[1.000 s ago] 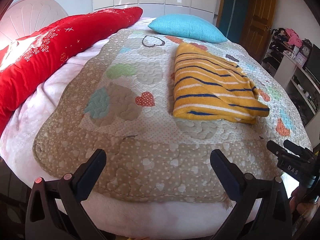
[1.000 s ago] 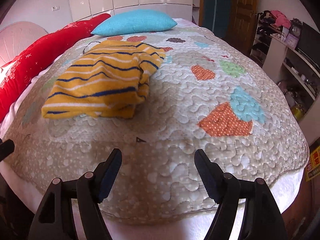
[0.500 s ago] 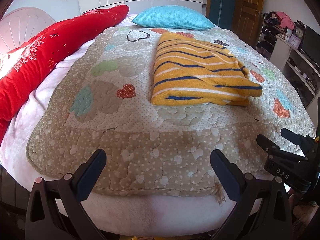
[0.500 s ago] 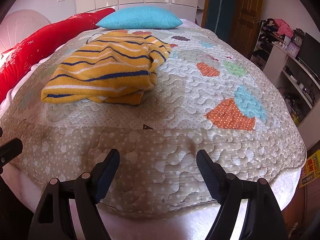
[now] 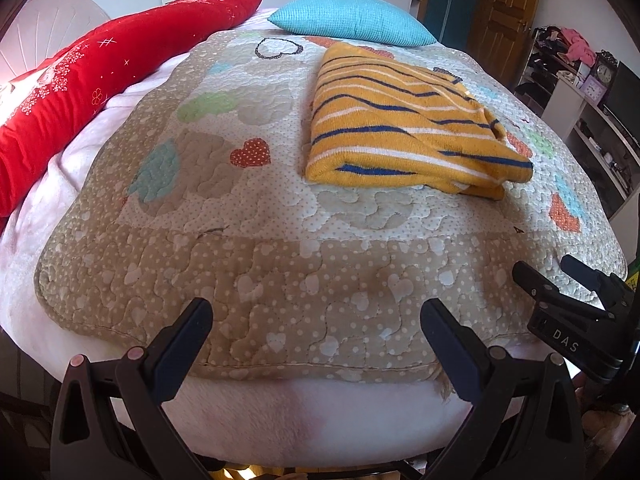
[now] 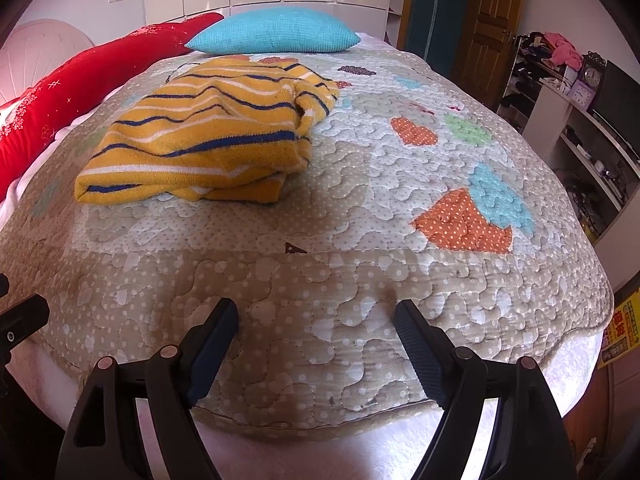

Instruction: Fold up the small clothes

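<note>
Our left hand-held gripper (image 5: 316,320) hangs over the foot of the bed with its fingers wide apart and nothing between them. Our right hand-held gripper (image 6: 316,320) is likewise spread and empty; its fingers have just been opening a little further. Both point down at the near hem of the quilt (image 5: 280,280), which suggests we are hanging back from the cloth, not gripping it.

The sweater (image 5: 404,128), yellow with blue and white stripes, lies on the quilt in the middle of the bed, well apart from both tools. It looks already folded into a thick rectangle, though in the right view its far corner is bunched and a layer pokes out underneath, so we judge the fold rough rather than neat. It lies clear of the blue pillow (image 5: 352,20) and of the red cushion (image 5: 100,76) along the bed's side, so there is room to work on it.

In the left view the right tool shows at the edge, and its body bears the letters "DAS". A yellow label (image 6: 622,332) at the edge of the right view carries red characters that we cannot read.
</note>
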Tool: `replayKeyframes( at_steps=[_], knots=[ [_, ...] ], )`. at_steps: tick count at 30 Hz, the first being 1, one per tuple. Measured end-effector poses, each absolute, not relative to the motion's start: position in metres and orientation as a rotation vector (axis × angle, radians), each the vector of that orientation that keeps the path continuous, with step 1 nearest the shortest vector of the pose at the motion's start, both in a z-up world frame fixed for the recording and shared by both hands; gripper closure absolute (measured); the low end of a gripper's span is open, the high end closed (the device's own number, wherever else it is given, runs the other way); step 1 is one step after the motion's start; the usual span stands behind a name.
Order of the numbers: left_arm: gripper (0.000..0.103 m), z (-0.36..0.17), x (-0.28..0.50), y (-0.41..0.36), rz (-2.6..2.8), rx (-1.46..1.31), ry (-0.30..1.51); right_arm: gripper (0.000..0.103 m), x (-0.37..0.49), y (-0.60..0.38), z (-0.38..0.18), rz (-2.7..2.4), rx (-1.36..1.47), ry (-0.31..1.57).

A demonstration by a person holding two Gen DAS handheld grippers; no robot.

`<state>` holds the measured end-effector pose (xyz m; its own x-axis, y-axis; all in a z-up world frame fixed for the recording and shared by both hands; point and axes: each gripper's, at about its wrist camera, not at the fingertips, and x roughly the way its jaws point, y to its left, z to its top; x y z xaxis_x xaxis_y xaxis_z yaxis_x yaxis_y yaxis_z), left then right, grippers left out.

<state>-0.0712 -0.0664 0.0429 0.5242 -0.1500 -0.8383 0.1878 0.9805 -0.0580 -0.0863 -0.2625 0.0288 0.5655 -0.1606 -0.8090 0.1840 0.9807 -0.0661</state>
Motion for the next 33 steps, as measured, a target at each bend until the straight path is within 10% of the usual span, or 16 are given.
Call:
replayKeyframes(
  at_steps=[33],
  knots=[
    [0.0,0.026,-0.07,-0.065,-0.198,0.02,1.054,0.015,-0.086,-0.262,0.026,-0.214,0.015,0.944]
  ],
)
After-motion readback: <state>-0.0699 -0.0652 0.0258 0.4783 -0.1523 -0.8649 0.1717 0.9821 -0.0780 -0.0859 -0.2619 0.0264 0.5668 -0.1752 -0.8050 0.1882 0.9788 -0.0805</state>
